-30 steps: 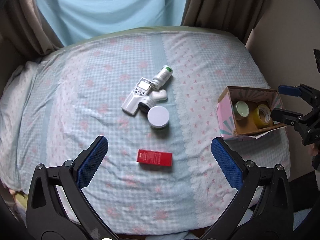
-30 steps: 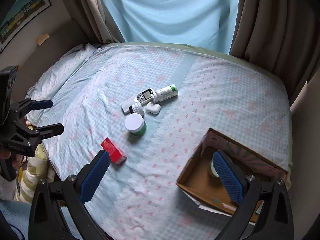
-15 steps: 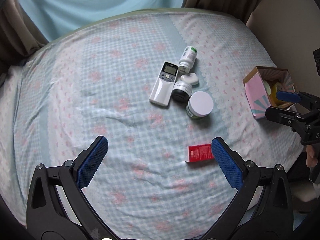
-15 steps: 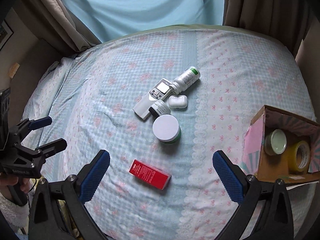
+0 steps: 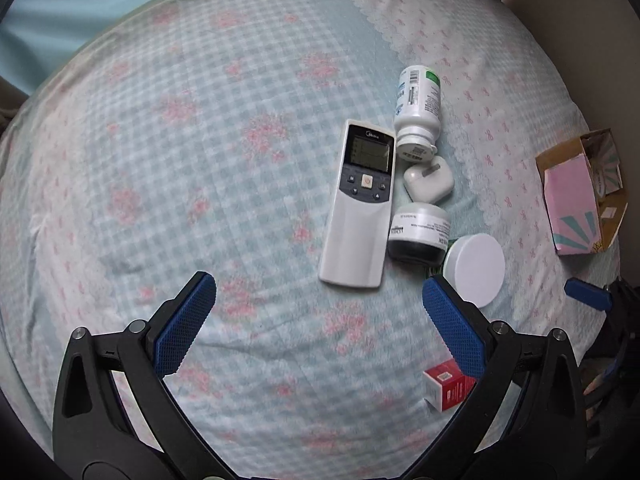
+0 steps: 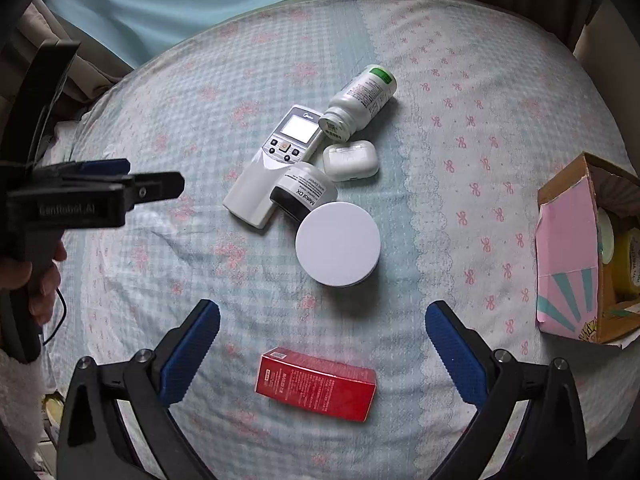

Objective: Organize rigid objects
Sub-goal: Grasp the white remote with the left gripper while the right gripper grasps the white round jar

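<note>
Across the left wrist view, the left gripper (image 5: 316, 316) is hanging wide open over the bedspread (image 5: 200, 160), gripping nothing. Just above its jaws, right of centre, a remote (image 5: 360, 208) is lying beside a bottle (image 5: 418, 108), an earbud case (image 5: 428, 180), a dark jar (image 5: 418, 236) and a white-lidded jar (image 5: 476, 268), all clustered and touching or nearly so. A red box (image 5: 446, 388) is showing partly behind the right finger. A carton (image 5: 572, 204) is sitting at right edge.

Right wrist view: the right gripper (image 6: 322, 344) is likewise spread wide and empty, with the red box (image 6: 316, 384) lying between its fingers. The cluster is sitting at centre; the carton (image 6: 568, 248), at right edge, is holding tape rolls (image 6: 626, 260). The left gripper (image 6: 132, 180) is showing at left, held by a hand (image 6: 36, 276).
</note>
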A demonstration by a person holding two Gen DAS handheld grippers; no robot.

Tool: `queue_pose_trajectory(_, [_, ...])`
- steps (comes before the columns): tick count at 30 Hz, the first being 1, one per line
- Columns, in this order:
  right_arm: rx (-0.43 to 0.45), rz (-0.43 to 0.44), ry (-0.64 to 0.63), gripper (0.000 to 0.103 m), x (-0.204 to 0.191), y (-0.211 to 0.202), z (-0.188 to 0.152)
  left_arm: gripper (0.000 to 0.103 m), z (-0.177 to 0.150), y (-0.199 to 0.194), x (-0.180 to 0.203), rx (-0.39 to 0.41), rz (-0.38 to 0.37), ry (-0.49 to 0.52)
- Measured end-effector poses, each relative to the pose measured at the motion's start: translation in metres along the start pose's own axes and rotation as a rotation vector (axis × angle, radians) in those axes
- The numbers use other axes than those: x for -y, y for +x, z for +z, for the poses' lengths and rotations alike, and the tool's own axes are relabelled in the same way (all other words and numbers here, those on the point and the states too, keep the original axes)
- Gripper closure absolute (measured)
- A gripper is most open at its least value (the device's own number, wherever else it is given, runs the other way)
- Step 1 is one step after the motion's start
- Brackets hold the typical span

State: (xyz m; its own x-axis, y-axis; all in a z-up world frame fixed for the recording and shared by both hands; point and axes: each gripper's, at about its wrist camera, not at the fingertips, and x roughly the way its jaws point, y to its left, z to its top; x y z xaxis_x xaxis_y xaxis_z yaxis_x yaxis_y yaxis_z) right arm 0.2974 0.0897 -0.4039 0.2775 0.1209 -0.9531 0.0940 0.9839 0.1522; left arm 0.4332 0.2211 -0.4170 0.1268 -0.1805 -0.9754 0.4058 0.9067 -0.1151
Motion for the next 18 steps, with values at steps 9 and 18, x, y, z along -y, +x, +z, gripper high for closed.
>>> queue_pose_trajectory(9, [-0.026,-0.082,-0.059,0.0,-0.005,0.045,0.019,0.0,0.068,0.093,0.026,-0.209,0.015,0.1])
queue_pose_trajectory(18, [-0.051,-0.104,-0.091,0.001,-0.006,0.075,0.022,0.005,0.082,0.133,0.037,-0.294,0.045,0.116])
